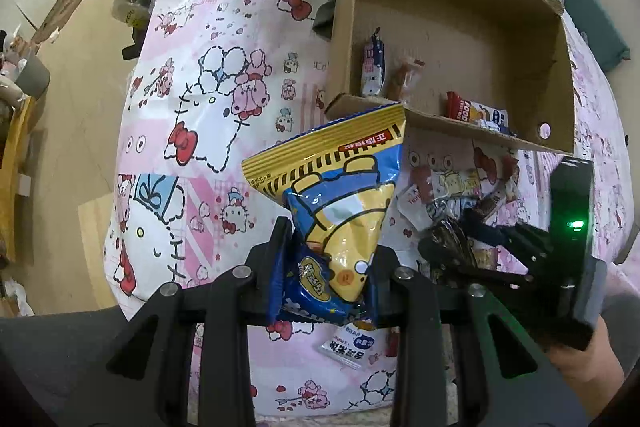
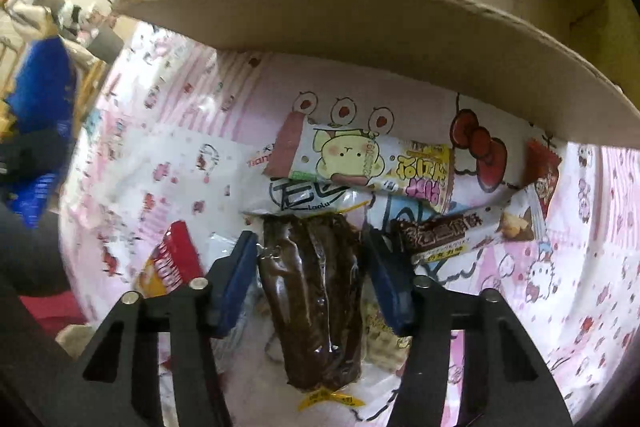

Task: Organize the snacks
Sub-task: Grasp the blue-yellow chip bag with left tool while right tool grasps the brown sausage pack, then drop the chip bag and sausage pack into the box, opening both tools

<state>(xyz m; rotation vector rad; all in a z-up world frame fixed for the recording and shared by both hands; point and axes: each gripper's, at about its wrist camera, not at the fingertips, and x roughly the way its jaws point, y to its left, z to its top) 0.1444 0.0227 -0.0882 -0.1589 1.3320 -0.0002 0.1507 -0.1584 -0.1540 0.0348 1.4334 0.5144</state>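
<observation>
The left hand-held gripper (image 1: 326, 267) pinches a blue-and-yellow chip bag (image 1: 336, 211) by its lower end, so the bag stands up clear of the patterned cloth (image 1: 208, 115), probably ready to go into the box.

The right hand-held gripper (image 2: 310, 263) points steeply down over the loose pile. Its blue pads (image 2: 236, 275) straddle a dark brown packet (image 2: 312, 291) lying lengthwise between them. A gap shows on the right side, so the jaws stand partly spread, not yet gripping.

Just beyond lie a pink cartoon packet (image 2: 360, 163), a chocolate wafer bar (image 2: 444, 231) and a red pouch (image 2: 176, 259).

Farther on, the cardboard box (image 1: 440, 11) sits toward the far edge of the desk. A few snacks already lie along its near wall.
</observation>
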